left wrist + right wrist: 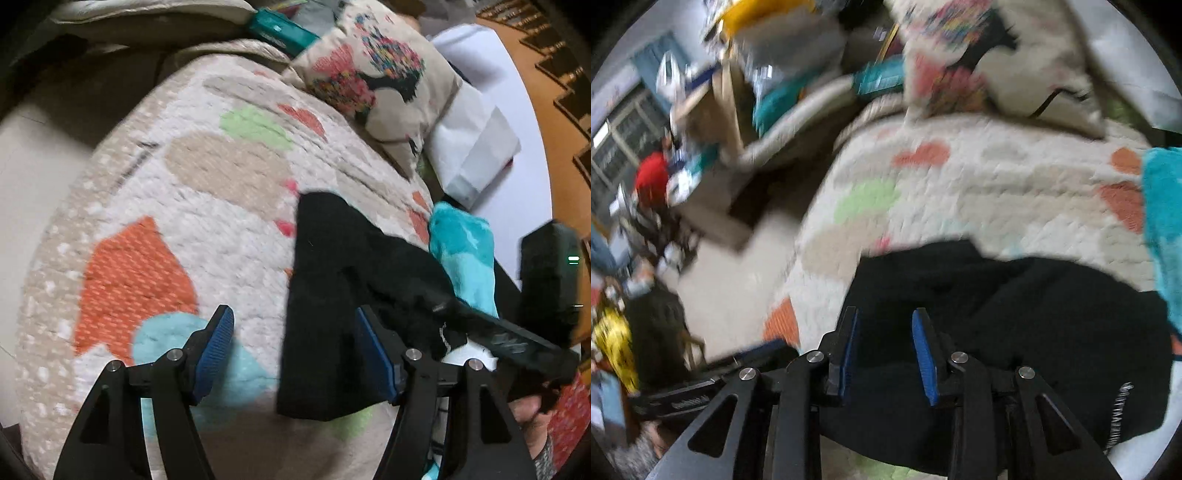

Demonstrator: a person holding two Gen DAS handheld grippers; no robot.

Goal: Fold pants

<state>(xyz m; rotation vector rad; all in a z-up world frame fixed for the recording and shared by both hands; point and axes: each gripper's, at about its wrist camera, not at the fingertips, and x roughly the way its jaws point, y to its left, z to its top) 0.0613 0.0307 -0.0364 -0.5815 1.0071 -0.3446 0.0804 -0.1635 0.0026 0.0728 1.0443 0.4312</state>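
The black pants (332, 295) lie on a quilted bedspread (184, 206) with coloured patches. In the left wrist view my left gripper (295, 354) is open, its right pad over the near edge of the pants, its left pad over bare quilt. The right gripper's body (517, 343) reaches in from the right onto the pants. In the right wrist view the pants (1015, 325) fill the lower middle. My right gripper (886, 354) is open just above the black cloth, holding nothing.
A patterned pillow (388, 85) lies at the far end of the bed. A turquoise cloth (465, 251) lies right of the pants. White folded fabric (472, 147) lies beyond it. A cluttered floor (665, 184) with boxes lies left of the bed.
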